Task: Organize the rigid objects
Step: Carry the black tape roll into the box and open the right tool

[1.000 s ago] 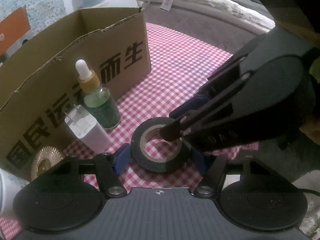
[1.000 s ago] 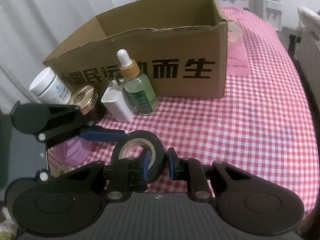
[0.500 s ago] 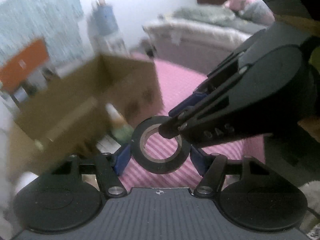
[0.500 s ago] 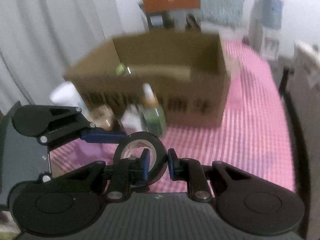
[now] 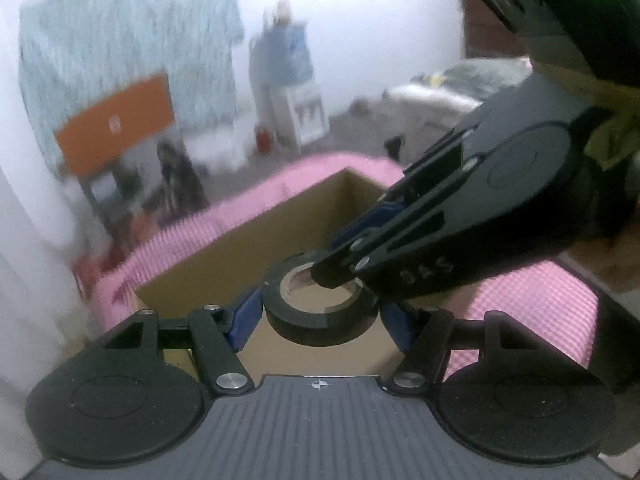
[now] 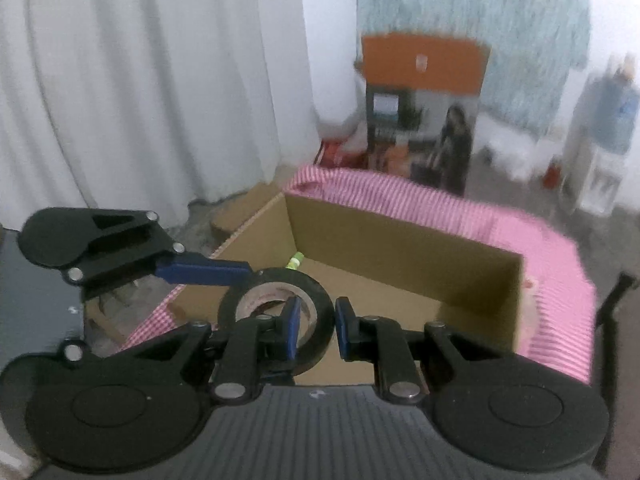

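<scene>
A black tape roll (image 5: 320, 312) is held by both grippers above the open cardboard box (image 5: 240, 256). My left gripper (image 5: 322, 316) is shut on the roll's outer sides with its blue fingers. My right gripper (image 6: 316, 324) pinches the roll's wall (image 6: 276, 280), one finger inside the core and one outside. In the left wrist view the right gripper (image 5: 340, 276) reaches in from the right. In the right wrist view the left gripper's blue finger (image 6: 204, 272) touches the roll from the left. The box (image 6: 400, 248) is under the roll, with a small green thing (image 6: 296, 260) inside.
The box stands on a pink checked tablecloth (image 6: 552, 280). White curtains (image 6: 140, 80) hang at the left. An orange-topped box (image 6: 424, 64) and a water dispenser (image 5: 284, 80) stand on the floor behind the table.
Both grippers have lifted the tape roll off the tablecloth and carried it up over the box opening. The bottles and charger in front of the box have dropped out of view.
</scene>
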A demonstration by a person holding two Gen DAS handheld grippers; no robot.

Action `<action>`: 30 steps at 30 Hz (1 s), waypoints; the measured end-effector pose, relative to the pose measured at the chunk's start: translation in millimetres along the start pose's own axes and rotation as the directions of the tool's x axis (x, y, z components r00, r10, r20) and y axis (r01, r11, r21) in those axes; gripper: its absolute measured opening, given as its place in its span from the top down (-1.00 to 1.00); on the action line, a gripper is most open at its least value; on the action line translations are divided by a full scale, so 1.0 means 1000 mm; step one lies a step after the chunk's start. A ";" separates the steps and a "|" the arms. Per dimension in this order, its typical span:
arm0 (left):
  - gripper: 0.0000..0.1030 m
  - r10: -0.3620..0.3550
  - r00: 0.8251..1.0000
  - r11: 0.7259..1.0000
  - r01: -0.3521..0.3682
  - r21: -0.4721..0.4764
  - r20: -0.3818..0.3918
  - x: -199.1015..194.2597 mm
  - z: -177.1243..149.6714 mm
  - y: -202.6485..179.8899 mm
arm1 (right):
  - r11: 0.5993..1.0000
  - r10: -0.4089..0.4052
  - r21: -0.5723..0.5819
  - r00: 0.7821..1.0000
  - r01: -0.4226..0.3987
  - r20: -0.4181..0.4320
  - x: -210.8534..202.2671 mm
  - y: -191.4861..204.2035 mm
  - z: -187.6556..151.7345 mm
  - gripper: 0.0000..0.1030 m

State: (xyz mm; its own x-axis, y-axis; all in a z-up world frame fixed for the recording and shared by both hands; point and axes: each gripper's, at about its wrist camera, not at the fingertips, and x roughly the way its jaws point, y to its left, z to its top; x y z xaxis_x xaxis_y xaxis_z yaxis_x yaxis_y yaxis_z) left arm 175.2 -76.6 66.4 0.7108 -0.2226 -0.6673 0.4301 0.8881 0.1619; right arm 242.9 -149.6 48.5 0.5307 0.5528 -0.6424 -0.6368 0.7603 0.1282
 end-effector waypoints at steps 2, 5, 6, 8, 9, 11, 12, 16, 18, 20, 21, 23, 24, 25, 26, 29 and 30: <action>-0.27 -0.021 0.998 0.999 0.020 -0.028 -0.062 0.026 0.009 0.018 | 0.999 0.021 0.035 0.998 -0.019 -0.062 0.032 -0.015 0.016 0.61; -0.27 -0.037 0.989 0.998 0.030 -0.055 -0.146 0.065 0.014 0.037 | 0.997 0.040 0.074 0.990 -0.030 -0.135 0.077 -0.034 0.029 0.61; -0.27 -0.039 0.984 0.998 0.029 -0.060 -0.175 0.079 0.015 0.042 | 0.996 0.043 0.085 0.987 -0.030 -0.156 0.088 -0.036 0.031 0.61; -0.27 -0.036 0.975 0.997 0.021 -0.073 -0.221 0.092 0.009 0.049 | 0.993 0.056 0.111 0.978 -0.034 -0.200 0.115 -0.047 0.032 0.62; -0.27 -0.033 0.969 0.997 0.014 -0.076 -0.244 0.102 0.008 0.052 | 0.992 0.062 0.122 0.974 -0.036 -0.217 0.126 -0.051 0.033 0.62; -0.27 -0.031 0.959 0.997 0.008 -0.082 -0.282 0.117 0.005 0.056 | 0.989 0.074 0.143 0.966 -0.039 -0.249 0.145 -0.056 0.033 0.63; -0.27 -0.034 0.954 0.996 0.008 -0.088 -0.298 0.123 0.004 0.059 | 0.988 0.080 0.151 0.962 -0.041 -0.262 0.154 -0.058 0.033 0.63; -0.23 -0.025 0.939 0.993 -0.015 -0.113 -0.344 0.143 0.004 0.071 | 0.986 0.092 0.163 0.954 -0.046 -0.285 0.182 -0.065 0.039 0.64; -0.15 -0.012 0.938 0.993 -0.030 -0.116 -0.347 0.148 0.003 0.076 | 0.986 0.078 0.165 0.954 -0.031 -0.289 0.193 -0.070 0.041 0.64; -0.15 -0.016 0.938 0.991 -0.031 -0.130 -0.345 0.150 0.005 0.080 | 0.984 0.075 0.175 0.956 -0.025 -0.285 0.199 -0.073 0.042 0.64; -0.15 -0.016 0.937 0.990 -0.033 -0.134 -0.348 0.152 0.006 0.082 | 0.984 0.073 0.175 0.955 -0.023 -0.286 0.203 -0.076 0.043 0.64; -0.16 -0.007 0.938 0.992 -0.038 -0.124 -0.346 0.153 0.008 0.084 | 0.983 0.074 0.185 0.956 -0.021 -0.284 0.207 -0.079 0.042 0.64; -0.16 0.002 0.938 0.992 -0.045 -0.116 -0.345 0.155 0.009 0.084 | 0.982 0.077 0.190 0.956 -0.023 -0.285 0.208 -0.081 0.042 0.64; -0.17 0.015 0.939 0.992 -0.056 -0.110 -0.343 0.157 0.010 0.083 | 0.979 0.086 0.202 0.954 -0.028 -0.287 0.208 -0.083 0.041 0.64; -0.20 0.025 0.941 0.992 -0.065 -0.106 -0.338 0.157 0.011 0.084 | 0.977 0.092 0.211 0.953 -0.030 -0.287 0.210 -0.086 0.042 0.64; -0.34 0.018 0.944 0.990 -0.064 -0.129 -0.330 0.155 0.012 0.088 | 0.972 0.096 0.234 0.956 -0.029 -0.279 0.205 -0.091 0.042 0.63; -0.36 0.014 0.946 0.989 -0.061 -0.137 -0.324 0.152 0.012 0.089 | 0.969 0.094 0.247 0.958 -0.025 -0.273 0.202 -0.093 0.041 0.62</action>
State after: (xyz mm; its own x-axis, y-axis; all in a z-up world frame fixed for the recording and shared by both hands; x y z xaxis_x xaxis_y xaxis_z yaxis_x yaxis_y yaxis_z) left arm 328.5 -36.8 -12.0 0.4976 -0.0678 -0.8647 0.3054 0.9468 0.1015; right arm 432.4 -94.6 -61.9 0.2960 0.5077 -0.8091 -0.4921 0.8071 0.3264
